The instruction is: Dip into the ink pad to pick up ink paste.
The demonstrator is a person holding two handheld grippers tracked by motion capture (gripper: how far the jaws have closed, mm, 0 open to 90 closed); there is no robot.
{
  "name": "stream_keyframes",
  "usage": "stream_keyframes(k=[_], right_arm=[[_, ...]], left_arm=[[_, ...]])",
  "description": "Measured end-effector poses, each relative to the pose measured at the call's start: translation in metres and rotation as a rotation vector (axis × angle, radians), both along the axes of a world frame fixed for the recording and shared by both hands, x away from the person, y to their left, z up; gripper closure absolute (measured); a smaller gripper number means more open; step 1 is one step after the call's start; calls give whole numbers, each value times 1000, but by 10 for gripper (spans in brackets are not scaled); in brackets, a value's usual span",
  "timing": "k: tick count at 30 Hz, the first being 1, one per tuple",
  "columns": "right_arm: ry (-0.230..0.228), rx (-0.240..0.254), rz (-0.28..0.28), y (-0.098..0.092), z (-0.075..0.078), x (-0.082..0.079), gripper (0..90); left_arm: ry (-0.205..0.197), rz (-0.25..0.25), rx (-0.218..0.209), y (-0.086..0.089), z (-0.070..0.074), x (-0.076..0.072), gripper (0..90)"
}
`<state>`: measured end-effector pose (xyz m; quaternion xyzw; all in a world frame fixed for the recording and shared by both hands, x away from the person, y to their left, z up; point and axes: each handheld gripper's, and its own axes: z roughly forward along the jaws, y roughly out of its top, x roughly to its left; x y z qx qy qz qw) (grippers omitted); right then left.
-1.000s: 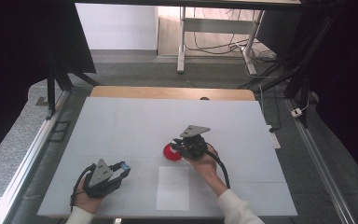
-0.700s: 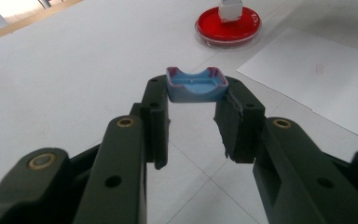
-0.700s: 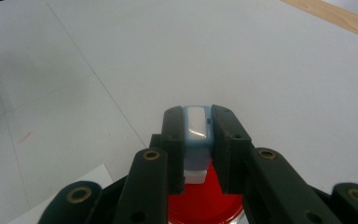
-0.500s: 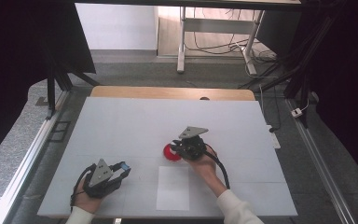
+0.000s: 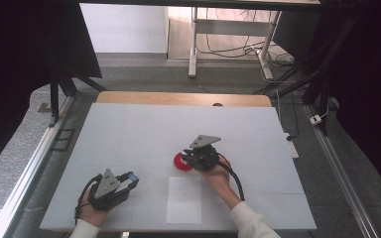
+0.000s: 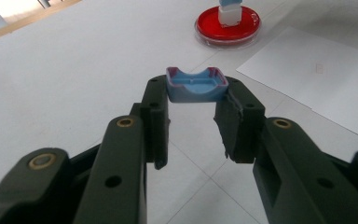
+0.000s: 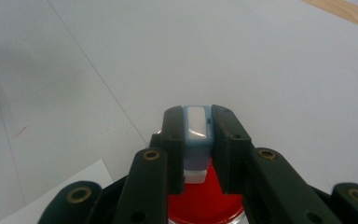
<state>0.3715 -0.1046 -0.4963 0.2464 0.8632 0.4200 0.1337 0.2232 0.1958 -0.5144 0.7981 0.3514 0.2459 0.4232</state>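
Note:
A round red dish [image 5: 179, 162] lies near the middle of the white table. My right gripper [image 5: 188, 158] stands over the dish's right side, shut on a small light-blue and white block [image 7: 196, 127]. The block's white lower end touches the red dish [image 7: 204, 205]. At the table's front left, my left gripper [image 5: 128, 179] rests low and is shut on a blue, shallow cap-like piece [image 6: 196, 86] with a reddish rim. In the left gripper view the red dish [image 6: 228, 29] lies ahead with the block [image 6: 228, 13] standing on it.
A white sheet of paper [image 5: 184, 199] lies flat near the table's front edge between the two hands. A wooden strip [image 5: 178, 98] runs along the far edge. Dark frame rails and cables flank both sides of the table.

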Motion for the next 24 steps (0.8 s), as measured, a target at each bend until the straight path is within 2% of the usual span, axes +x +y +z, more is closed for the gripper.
stream_keyframes(k=[10,20,24], right_arm=[[28,-5,-6,-2,-1,2,750],[28,-10,-5,-1,-3,1,752],[15,-34,-3,1,-3,-1,754]], left_arm=[[-1,-1,2,0,0,0,647],[-1,0,4,0,0,0,647],[-1,0,4,0,0,0,647]])
